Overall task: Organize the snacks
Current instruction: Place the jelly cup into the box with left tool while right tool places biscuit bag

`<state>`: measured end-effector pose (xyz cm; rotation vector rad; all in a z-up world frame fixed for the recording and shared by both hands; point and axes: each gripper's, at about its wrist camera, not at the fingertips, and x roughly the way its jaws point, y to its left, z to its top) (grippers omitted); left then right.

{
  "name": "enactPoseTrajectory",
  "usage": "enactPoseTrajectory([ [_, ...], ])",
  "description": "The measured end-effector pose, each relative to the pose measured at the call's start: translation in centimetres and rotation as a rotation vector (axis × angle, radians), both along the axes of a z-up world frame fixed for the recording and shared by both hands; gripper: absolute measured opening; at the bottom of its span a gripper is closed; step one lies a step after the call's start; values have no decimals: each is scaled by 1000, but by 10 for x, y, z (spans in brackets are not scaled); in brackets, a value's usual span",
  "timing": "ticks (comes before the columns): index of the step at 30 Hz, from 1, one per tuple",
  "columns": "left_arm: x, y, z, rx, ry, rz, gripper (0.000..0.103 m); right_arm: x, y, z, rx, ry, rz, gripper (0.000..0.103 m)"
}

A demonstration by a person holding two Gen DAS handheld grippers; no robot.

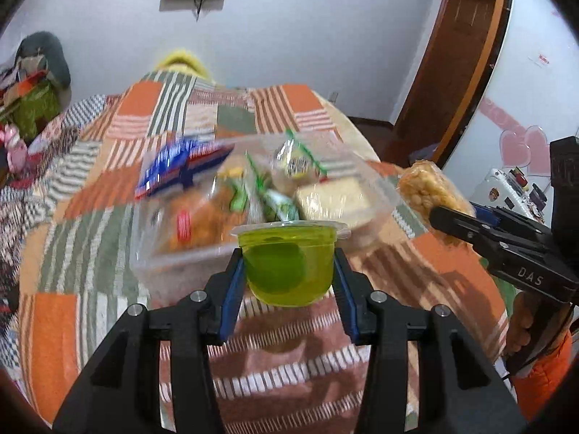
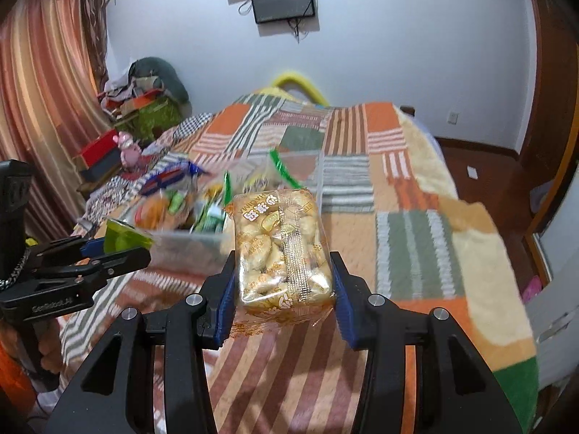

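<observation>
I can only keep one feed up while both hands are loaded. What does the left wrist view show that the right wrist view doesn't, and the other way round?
Only the left wrist view: the green jelly cup seen whole, clamped in the left hand-held gripper, and pink heart stickers on a white surface at right.

Only the right wrist view: the printed front of the snack pack clamped in the right hand-held gripper, the striped curtain, and the pink toy.

Both: the clear snack box on the patchwork blanket, and each view catches the other gripper at its edge.
</observation>
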<state>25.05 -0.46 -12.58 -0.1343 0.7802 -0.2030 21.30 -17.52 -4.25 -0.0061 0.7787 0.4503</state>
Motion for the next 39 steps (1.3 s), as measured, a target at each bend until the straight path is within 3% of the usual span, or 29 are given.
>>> enactPoseTrajectory([
  [13,54,3,25,17,-79,8,46,43,21,11,-8,-65,11,43],
  [27,112,8,-3,-39,8,0,46,83,48,-21,-29,0,42,44],
  [32,113,7,-14,-45,58,-30,46,81,44,-19,-26,7,37,48],
  [39,83,16,20,-58,-23,-11,46,66,33,4,6,-15,31,51],
])
